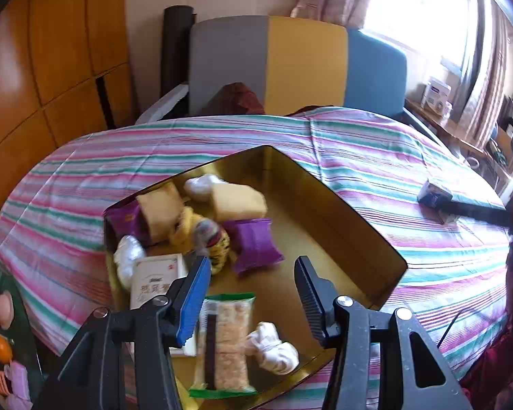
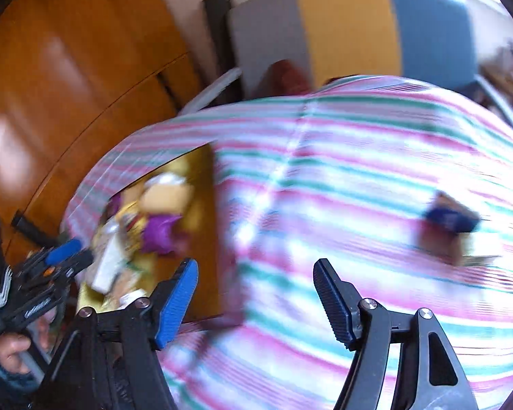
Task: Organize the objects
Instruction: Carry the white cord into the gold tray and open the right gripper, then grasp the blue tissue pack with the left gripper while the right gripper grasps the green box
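The left gripper [image 1: 253,294] hangs over the gold box [image 1: 325,205] of snacks near the tabletop's left edge, jaws half open and empty. The right gripper [image 2: 256,294], jaws wide and empty, is over the striped cloth [image 2: 359,157]; a blue box [image 2: 451,218] lies toward the right edge.

A shallow gold tray [image 1: 342,205] sits on the striped bedcover, near its left edge. Inside, along the tray's left side: two purple snack packets [image 1: 254,244], tan packets [image 1: 237,200], a yellow patterned pouch [image 1: 188,225], white wrapped bundles [image 1: 273,346], a white printed box [image 1: 155,278] and a clear rice-cracker pack with green ends [image 1: 225,341], lying flat. A small blue box [image 1: 434,196] lies apart toward the cover's right edge.
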Motion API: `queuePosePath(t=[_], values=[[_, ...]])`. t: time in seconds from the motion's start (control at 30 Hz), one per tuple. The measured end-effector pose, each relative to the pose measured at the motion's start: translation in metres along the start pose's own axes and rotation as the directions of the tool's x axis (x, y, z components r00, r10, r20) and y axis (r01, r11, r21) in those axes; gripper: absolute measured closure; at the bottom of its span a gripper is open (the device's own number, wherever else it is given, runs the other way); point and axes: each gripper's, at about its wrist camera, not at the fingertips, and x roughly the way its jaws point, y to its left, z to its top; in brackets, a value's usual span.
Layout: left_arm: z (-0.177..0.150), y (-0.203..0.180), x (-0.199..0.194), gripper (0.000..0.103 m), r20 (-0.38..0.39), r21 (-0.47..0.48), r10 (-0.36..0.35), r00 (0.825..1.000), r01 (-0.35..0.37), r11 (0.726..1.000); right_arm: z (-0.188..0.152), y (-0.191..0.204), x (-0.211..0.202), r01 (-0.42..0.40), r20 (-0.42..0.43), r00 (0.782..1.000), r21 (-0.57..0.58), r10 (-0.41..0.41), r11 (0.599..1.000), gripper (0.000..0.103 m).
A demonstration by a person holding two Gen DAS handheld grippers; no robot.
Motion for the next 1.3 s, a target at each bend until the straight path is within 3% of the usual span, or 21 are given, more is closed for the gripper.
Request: queuePosePath(t=[0.1,0.2,0.33,0.47,0.6,0.9,1.2,1.3], values=[[0.005,-0.015,0.004,0.051,-0.004,0.028,-0.009,1.0,0.009,1.0,0.011,-0.039,-0.015,0.069,0.054,0.996,0.069,-0.073,0.995,0.029],[0.009,-0.031,0.008,0.051,-0.013,0.063,-0.022,1.0,0.022,0.998,0.019,-0.081,-0.025,0.172,0.098,0.978,0.125,-0.184,0.977,0.027],[0.016,-0.055,0.015,0.051,-0.031,0.105,-0.05,0.998,0.053,0.993,0.02,-0.134,-0.026,0.294,0.118,0.939,0.211,-0.323,0.932,0.027],[0.023,-0.079,0.024,0.051,-0.052,0.141,-0.075,0.996,0.082,0.987,0.007,-0.181,-0.026,0.34,0.085,0.915,0.362,-0.394,0.868,0.027],[0.028,-0.105,0.032,0.051,-0.065,0.175,-0.09,0.994,0.101,0.979,0.006,-0.201,-0.038,0.289,0.119,0.919,0.449,-0.377,0.846,0.027],[0.039,-0.156,0.058,0.051,-0.121,0.252,-0.131,0.984,0.158,0.955,-0.01,-0.229,-0.041,0.25,0.069,0.931,0.597,-0.359,0.762,0.025],[0.067,-0.226,0.092,0.051,-0.201,0.258,-0.257,0.945,0.304,0.917,-0.019,-0.246,-0.051,0.212,0.073,0.931,0.69,-0.358,0.692,0.023],[0.077,-0.253,0.11,0.031,-0.246,0.247,-0.289,0.925,0.348,0.904,-0.022,-0.252,-0.051,0.186,0.075,0.938,0.717,-0.339,0.672,0.023]])
